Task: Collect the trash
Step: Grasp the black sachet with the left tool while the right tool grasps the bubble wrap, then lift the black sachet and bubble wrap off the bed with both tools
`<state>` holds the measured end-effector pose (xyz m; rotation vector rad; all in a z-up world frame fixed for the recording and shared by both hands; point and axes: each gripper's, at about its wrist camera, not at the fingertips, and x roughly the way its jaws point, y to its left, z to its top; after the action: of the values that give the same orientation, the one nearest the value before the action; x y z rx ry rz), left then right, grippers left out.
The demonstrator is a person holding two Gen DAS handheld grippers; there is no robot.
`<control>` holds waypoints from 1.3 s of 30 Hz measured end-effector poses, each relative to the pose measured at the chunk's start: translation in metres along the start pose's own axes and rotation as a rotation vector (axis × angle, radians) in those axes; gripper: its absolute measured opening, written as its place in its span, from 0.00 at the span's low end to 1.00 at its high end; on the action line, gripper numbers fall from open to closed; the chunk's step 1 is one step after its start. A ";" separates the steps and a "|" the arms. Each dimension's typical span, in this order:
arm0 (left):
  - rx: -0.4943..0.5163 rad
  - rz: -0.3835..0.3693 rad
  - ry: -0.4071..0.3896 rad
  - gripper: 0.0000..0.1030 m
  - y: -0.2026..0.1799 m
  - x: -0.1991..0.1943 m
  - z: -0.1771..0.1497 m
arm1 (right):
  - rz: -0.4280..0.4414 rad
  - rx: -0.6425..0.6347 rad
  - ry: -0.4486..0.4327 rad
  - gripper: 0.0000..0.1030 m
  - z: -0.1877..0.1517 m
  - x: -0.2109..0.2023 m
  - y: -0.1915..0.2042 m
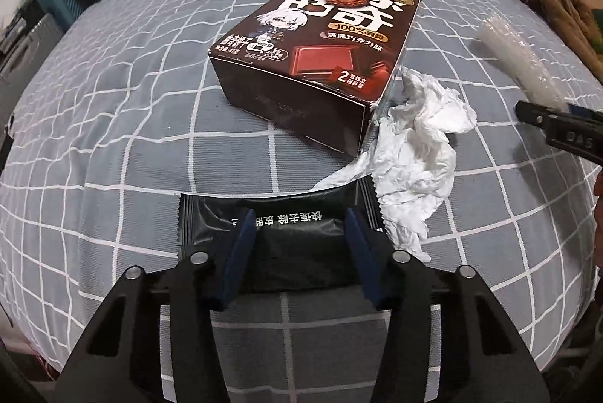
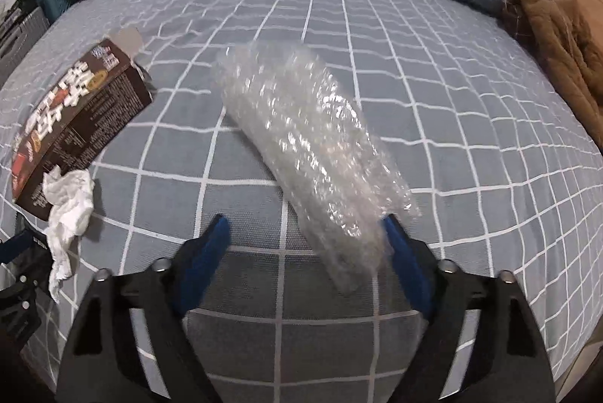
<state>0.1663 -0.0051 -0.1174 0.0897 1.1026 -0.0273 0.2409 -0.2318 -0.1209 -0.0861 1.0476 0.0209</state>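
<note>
Leftmost, the left hand-held gripper (image 1: 297,216) has its blue pads part-closed against the two sides of a black sachet (image 1: 286,248) lying flat on the checked bed sheet (image 1: 113,124), just in front of a brown cookie box (image 1: 320,52) and touching the crumpled white tissue (image 1: 418,139) at the box's near corner. Further right, the right hand-held gripper (image 2: 305,226) stands wide apart around the near end of a roll of bubble wrap (image 2: 312,146); its right pad touches the wrap, its left pad is clear of it, so nothing is clamped.
</note>
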 end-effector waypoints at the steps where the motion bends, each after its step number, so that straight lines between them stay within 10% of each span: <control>1: -0.002 -0.003 -0.006 0.44 0.001 0.000 0.000 | -0.003 -0.004 -0.001 0.71 0.001 0.001 0.001; 9: -0.041 -0.013 -0.050 0.57 0.005 -0.021 0.002 | -0.005 -0.030 -0.018 0.41 0.005 -0.001 0.006; 23: -0.034 -0.027 -0.045 0.81 0.009 -0.031 0.017 | 0.044 -0.007 -0.156 0.79 0.017 -0.041 -0.008; 32: -0.032 -0.016 0.011 0.87 0.011 -0.015 0.001 | 0.018 -0.102 -0.095 0.80 0.036 -0.004 0.012; 39: -0.017 0.003 0.036 0.88 0.007 -0.002 0.002 | -0.013 -0.105 -0.050 0.59 0.042 0.014 0.016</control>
<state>0.1678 0.0012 -0.1139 0.0771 1.1389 -0.0139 0.2833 -0.2124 -0.1134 -0.1867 0.9955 0.0658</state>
